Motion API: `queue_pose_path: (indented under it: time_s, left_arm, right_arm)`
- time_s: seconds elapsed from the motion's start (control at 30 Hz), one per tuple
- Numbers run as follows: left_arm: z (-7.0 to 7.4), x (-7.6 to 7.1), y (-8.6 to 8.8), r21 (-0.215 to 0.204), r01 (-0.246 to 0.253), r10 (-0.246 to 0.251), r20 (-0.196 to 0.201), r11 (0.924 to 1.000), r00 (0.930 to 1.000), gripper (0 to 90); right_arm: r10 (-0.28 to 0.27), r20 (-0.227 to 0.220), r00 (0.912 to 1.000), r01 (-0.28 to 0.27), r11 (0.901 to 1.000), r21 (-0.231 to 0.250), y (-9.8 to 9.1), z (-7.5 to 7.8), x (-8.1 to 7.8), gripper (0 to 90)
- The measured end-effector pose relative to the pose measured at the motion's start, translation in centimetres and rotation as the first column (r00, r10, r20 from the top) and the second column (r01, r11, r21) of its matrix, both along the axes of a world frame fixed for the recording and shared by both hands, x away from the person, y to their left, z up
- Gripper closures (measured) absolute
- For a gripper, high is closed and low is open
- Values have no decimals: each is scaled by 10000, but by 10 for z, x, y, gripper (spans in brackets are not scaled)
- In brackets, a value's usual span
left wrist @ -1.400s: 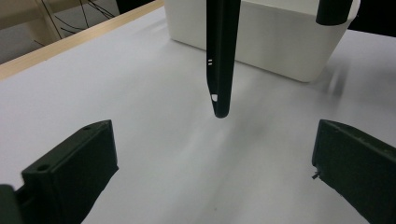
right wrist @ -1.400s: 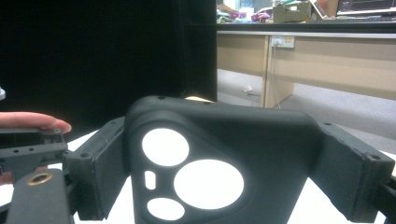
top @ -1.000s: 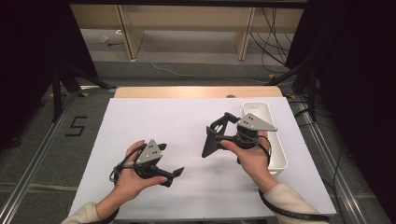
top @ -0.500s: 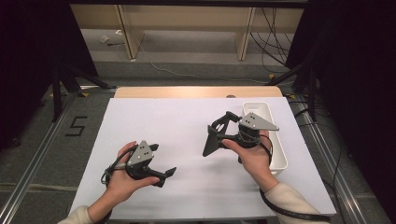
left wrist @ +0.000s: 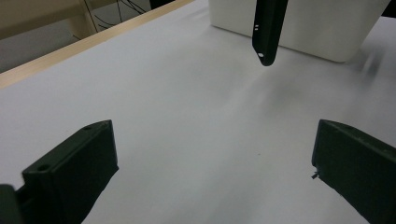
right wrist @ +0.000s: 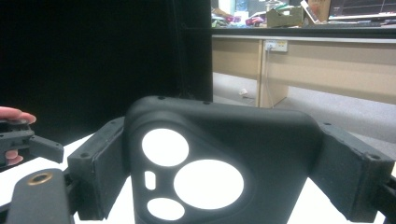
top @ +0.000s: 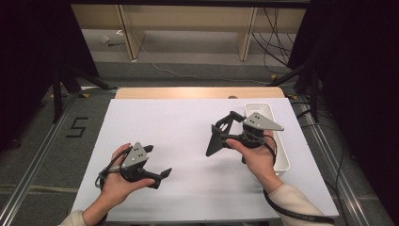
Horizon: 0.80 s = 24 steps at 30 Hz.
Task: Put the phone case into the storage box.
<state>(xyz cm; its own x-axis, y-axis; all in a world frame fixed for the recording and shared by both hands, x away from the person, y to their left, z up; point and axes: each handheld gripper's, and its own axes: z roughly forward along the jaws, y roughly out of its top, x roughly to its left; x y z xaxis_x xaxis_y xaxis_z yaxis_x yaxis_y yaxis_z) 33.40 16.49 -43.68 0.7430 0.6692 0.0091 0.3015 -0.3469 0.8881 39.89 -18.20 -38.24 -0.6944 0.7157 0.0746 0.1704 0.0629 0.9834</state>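
Overhead, white table (top: pixel 188 127) — grey floor (top: pixel 42 155), dark curtains (top: pixel 33 42).

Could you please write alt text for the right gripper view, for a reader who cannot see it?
A black phone case with round camera cutouts is held between the right tool's two black jaws, close to the camera. At far left, fingertips of the other hand rest on the left tool above the white table; beyond are a dark curtain and wooden furniture.

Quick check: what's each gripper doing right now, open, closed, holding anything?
Left gripper: open, empty, low over the white table.
Right gripper: closed on a black phone case, lifted off the table.
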Motion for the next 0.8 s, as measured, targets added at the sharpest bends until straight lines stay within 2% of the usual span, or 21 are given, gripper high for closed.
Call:
queue_pose_path:
  time_s: [0.33, 0.8]
  left_arm:
    - [-1, 0, 4, -12, -188, 188, 2, 9998, 9998, 0]
    - [-2, 1, 3, 118, -115, 115, 41, 9999, 9999, 3]
  right_arm:
    - [-136, 48, 9999, 135, 9999, 97, -7, 4, 2, 144]
    - [-318, 191, 9993, 313, 9991, 280, -16, 11, 5, 144]
